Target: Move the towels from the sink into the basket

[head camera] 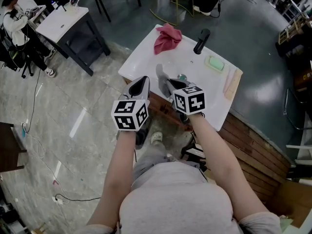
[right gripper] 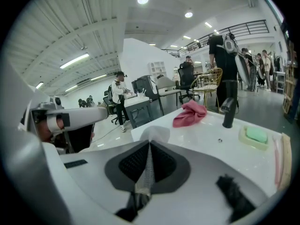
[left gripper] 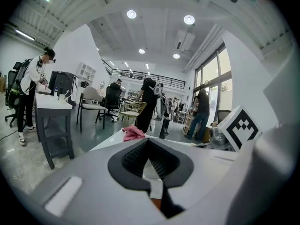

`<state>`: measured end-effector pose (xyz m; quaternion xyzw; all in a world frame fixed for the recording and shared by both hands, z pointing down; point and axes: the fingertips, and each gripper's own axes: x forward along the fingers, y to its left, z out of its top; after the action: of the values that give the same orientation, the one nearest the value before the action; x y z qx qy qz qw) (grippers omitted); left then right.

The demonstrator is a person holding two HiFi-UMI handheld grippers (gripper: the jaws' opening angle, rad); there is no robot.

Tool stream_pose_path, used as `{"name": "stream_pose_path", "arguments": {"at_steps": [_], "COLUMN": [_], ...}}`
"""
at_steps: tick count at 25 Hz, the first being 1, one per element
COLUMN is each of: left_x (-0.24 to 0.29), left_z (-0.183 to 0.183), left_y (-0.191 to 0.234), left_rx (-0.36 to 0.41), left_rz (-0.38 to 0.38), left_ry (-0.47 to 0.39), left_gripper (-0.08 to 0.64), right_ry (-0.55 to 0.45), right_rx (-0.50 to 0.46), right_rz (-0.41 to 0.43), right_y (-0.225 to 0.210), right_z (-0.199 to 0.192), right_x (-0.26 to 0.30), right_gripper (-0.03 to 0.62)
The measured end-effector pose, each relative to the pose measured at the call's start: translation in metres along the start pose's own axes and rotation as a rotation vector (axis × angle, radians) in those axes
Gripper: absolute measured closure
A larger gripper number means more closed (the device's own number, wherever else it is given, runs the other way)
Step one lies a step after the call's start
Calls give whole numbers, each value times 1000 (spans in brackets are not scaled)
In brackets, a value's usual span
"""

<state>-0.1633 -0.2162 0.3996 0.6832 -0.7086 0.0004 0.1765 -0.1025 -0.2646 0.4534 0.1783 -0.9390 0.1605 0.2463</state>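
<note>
A pink towel (head camera: 167,37) lies crumpled on the far left corner of the white sink (head camera: 146,48); it also shows in the left gripper view (left gripper: 133,133) and the right gripper view (right gripper: 190,113). My right gripper (head camera: 165,83) hangs over the sink's near edge, shut on a pale grey towel (head camera: 160,76). A fold of that towel (right gripper: 154,134) pokes up past the closed jaws (right gripper: 150,145). My left gripper (head camera: 144,80) is beside it at the sink's front edge. Its jaws (left gripper: 149,142) meet at the tips with nothing held. No basket is in view.
A black faucet (head camera: 201,41) stands at the sink's back, with a green soap dish (head camera: 215,63) to its right and a pale board (head camera: 233,83) along the right rim. A black-legged white table (head camera: 68,26) with a person stands far left. Wooden cabinet (head camera: 253,145) sits below right.
</note>
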Motion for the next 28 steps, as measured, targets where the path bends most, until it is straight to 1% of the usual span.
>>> {"name": "stream_pose_path", "arguments": {"at_steps": [6,12,23,28], "left_x": [-14,-32,-62,-75], "left_z": [-1,-5,-11,-14], "left_y": [-16,-32,-61,-67], "left_rx": [11,14,26,-5], "left_rz": [1,9,31,49], "left_ry": [-9,-19,-38,-55], "left_gripper": [555,556,555,556], "right_ry": [-53,-138,-188,-211], "right_rx": [-12,-25,-58,-87], "right_rz": [-6,35,54,70], "right_y": [4,19,35,44], "right_z": [3,8,-3,-6], "right_x": [-21,-45,-81,-96], "right_gripper": [572,572,572,572]}}
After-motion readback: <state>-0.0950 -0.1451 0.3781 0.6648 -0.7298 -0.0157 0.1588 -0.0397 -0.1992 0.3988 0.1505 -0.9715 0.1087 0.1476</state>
